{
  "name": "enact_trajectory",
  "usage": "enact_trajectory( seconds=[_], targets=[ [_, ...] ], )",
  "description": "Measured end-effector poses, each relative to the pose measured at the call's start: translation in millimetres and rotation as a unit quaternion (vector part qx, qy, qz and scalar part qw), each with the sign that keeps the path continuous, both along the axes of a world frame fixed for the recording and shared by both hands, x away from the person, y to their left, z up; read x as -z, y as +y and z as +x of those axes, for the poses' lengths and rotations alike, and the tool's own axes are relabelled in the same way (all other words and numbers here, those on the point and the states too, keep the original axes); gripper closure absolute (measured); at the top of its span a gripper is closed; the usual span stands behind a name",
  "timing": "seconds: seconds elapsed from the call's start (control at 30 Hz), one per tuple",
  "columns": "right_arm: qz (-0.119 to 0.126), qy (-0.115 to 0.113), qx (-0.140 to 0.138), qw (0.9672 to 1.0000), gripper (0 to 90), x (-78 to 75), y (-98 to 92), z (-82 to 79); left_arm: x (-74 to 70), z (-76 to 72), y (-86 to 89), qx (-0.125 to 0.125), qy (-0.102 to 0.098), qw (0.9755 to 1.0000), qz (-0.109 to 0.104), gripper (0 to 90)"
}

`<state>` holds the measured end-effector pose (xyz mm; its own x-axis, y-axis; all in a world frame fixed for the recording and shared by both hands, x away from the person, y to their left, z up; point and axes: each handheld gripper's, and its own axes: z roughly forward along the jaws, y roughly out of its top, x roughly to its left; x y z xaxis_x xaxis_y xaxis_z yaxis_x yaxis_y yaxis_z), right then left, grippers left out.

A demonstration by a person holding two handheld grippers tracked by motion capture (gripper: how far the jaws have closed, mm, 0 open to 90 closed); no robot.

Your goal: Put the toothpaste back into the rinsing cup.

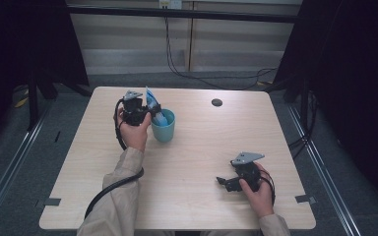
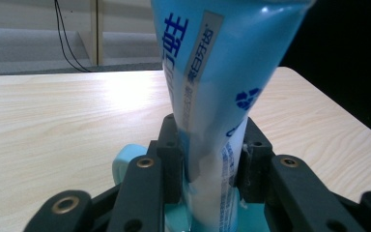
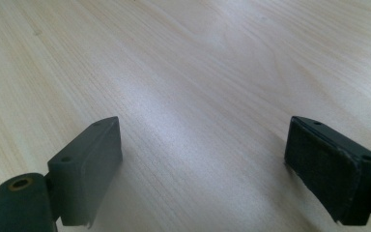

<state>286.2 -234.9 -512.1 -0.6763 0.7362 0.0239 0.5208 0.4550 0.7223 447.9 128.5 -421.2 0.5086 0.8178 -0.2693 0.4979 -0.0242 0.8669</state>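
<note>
1. The toothpaste tube [image 2: 207, 96], blue with white lettering, stands tilted with its lower end down in the teal cup [image 1: 164, 126]; in the high view its flat upper end leans toward the far left, above the cup's rim.
2. The cup stands upright on the left half of the table [image 1: 197, 147], nearer the far edge than the person's side.
3. The left gripper [image 2: 210, 159] has its two black jaws closed narrowly on the tube's lower part, one pad against each side, just above the cup's mouth. In the left gripper view a slice of the cup's rim shows to the left of the jaws and more teal beneath them.
4. The left hand [image 1: 135, 130] holds that gripper just left of the cup, with its black cable looping back along the beige sleeve [image 1: 120, 196].
5. The right gripper [image 3: 207, 164] rests low over bare wood near the table's front right, well apart from the cup. Its jaws stand wide apart with nothing between them.
6. The right hand [image 1: 258, 189] grips it from the person's side, with the grey three-cornered plate on top.
7. A small dark round disc [image 1: 216, 102] lies on the table near the far edge, right of the cup.
</note>
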Motion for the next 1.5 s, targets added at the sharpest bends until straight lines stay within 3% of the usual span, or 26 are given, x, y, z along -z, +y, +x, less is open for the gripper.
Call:
enact_trajectory(
  seconds=[0.4, 0.83, 1.33, 1.5],
  targets=[
    [0.000, 0.000, 0.000, 1.0000, 12.7, 0.0, 0.0, 0.0, 5.5, 0.7, 9.2, -0.019, 0.006, 0.9998, 0.000, 65.8],
    [0.000, 0.000, 0.000, 1.0000, 12.7, 0.0, 0.0, 0.0, 11.5, -0.2, 9.7, -0.023, -0.004, 0.9997, -0.003, 60.0],
    [0.000, 0.000, 0.000, 1.0000, 12.6, 0.0, 0.0, 0.1, 17.1, -6.1, 14.5, -0.014, -0.008, 0.9999, -0.006, 33.5],
    [0.000, 0.000, 0.000, 1.0000, 12.6, 0.0, 0.0, 0.1, 15.3, -9.2, 17.6, -0.009, 0.002, 0.9999, -0.011, 28.1]
  ],
)
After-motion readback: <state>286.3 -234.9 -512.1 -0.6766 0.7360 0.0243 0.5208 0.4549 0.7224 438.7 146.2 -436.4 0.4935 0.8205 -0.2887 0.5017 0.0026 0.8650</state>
